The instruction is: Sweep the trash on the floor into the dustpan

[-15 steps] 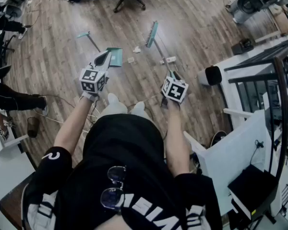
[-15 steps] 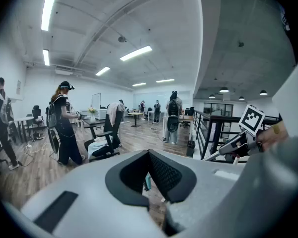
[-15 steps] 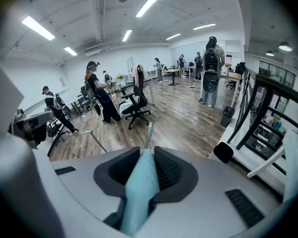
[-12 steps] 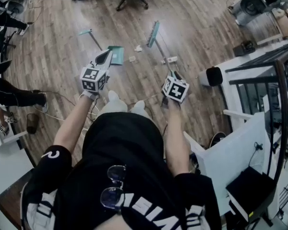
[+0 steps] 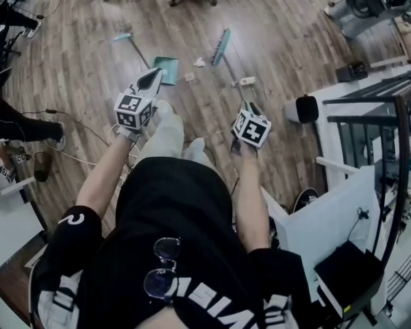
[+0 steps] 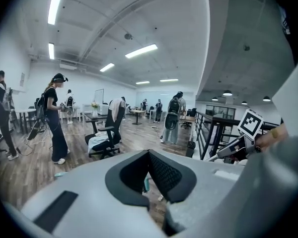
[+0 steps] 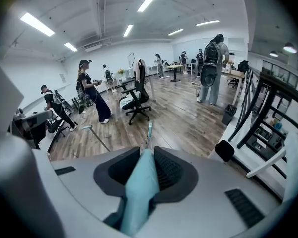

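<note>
One broom (image 5: 220, 46) sits clamped in the right hand-held gripper (image 7: 147, 155).

1. Head view: from above the person, facing steeply down onto the near wooden floor (image 5: 274, 40).
2. Left gripper (image 6: 149, 155) view: low, facing level across the room toward its far end.
3. Right gripper (image 7: 148, 155) view: low, facing along the broom (image 7: 139, 192); all three views share the far office chair (image 7: 135, 100).

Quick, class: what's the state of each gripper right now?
Left gripper: closed, holding nothing.
Right gripper: closed on the broom handle.
</note>
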The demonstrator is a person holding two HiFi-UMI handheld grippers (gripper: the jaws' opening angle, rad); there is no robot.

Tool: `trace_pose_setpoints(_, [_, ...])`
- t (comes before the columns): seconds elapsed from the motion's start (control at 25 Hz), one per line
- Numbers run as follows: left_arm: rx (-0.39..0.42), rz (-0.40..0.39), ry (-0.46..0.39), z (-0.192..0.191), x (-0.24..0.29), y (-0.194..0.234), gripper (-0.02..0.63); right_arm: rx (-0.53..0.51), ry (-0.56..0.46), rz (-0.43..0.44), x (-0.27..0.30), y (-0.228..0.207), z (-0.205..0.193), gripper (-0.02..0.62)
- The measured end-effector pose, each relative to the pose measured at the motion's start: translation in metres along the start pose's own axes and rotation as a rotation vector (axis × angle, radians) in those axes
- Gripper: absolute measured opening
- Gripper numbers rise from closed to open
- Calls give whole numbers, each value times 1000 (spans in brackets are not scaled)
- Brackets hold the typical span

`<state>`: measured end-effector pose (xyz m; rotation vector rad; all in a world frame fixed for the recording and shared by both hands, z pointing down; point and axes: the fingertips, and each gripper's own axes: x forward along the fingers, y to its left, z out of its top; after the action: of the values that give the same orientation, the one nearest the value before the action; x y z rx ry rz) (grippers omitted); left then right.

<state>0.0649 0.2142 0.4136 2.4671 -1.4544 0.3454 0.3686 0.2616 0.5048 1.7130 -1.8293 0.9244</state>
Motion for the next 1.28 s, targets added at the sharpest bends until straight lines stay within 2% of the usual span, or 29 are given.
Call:
trace_pose_setpoints(0.24, [-22, 10, 36, -20, 24, 30, -2, -23, 60, -25, 35, 3, 2, 84])
trace_pose_setpoints(0.48, [-40, 9, 58, -29, 70, 73, -2, -35, 112, -65, 89, 4, 19, 84])
trace_pose_setpoints(1.0, [-108, -65, 152, -49, 184, 180, -2, -18, 253, -150, 220, 42, 65, 84])
trace_pose_setpoints(1.28, [-160, -70, 188, -69, 217, 218, -2, -56, 267, -186, 273, 51, 83, 84])
